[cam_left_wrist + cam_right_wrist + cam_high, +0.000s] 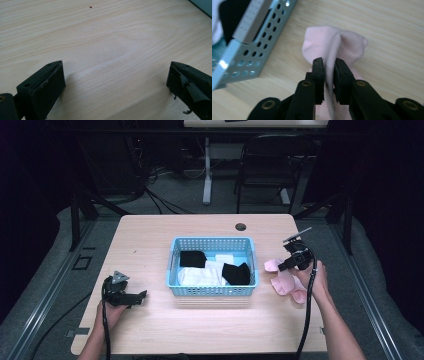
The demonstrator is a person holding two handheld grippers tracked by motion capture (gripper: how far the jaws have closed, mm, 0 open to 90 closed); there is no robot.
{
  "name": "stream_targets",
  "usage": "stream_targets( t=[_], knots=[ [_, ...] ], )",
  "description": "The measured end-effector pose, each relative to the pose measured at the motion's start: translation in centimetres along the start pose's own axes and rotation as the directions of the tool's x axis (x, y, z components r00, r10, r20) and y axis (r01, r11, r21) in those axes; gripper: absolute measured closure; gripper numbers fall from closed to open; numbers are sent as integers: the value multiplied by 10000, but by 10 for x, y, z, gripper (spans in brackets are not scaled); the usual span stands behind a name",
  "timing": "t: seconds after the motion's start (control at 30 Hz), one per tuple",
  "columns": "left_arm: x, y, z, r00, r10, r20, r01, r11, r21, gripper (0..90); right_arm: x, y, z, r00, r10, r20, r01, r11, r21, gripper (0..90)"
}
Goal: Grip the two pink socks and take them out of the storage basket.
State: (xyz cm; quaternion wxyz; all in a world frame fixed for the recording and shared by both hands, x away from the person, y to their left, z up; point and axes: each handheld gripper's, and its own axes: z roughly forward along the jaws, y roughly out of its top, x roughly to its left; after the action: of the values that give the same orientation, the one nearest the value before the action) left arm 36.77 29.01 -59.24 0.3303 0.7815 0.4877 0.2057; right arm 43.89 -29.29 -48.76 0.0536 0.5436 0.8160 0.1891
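Observation:
A pale pink cloth [280, 279] lies on the wooden table just right of the blue basket [175, 265]. My right gripper [284, 266] is shut on a raised fold of this pink cloth [337, 45], its jaws pinching the fabric next to the basket's perforated wall [249, 60]. The basket holds black and white folded cloths [200, 275]. My left gripper [137, 296] rests low over bare table at the front left, its jaws wide apart with nothing between them; its fingers [45, 87] frame plain wood.
A cable hole [240, 226] sits near the table's far edge. Beyond the table stand a black chair [270, 165] and a white table leg [207, 170]. Cables trail from both grippers toward the front edge.

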Motion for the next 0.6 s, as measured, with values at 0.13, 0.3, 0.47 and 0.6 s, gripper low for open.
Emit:
stream_targets(
  t=[0.13, 0.3, 0.47, 0.6],
  knots=[
    [0, 0, 0, 10000, 1, 2, -1, 10000, 0, 16, -1, -3, -2, 9997, 66, 241, -58, 9995, -296, 620],
    [0, 0, 0, 10000, 2, 0, -2, 10000, 0, 16, -1, -11, -24, 9999, 167, -40, -171, 9905, -1363, 340],
    [0, 0, 0, 10000, 2, -3, -2, 10000, -1, 16, 5, -24, -51, 9996, -254, -103, 232, 9833, -1804, 197],
    [0, 0, 0, 10000, 2, -6, -2, 10000, 1, 16, 11, -38, -61, 9986, -530, -58, 511, 9814, -1850, 138]
  ],
)
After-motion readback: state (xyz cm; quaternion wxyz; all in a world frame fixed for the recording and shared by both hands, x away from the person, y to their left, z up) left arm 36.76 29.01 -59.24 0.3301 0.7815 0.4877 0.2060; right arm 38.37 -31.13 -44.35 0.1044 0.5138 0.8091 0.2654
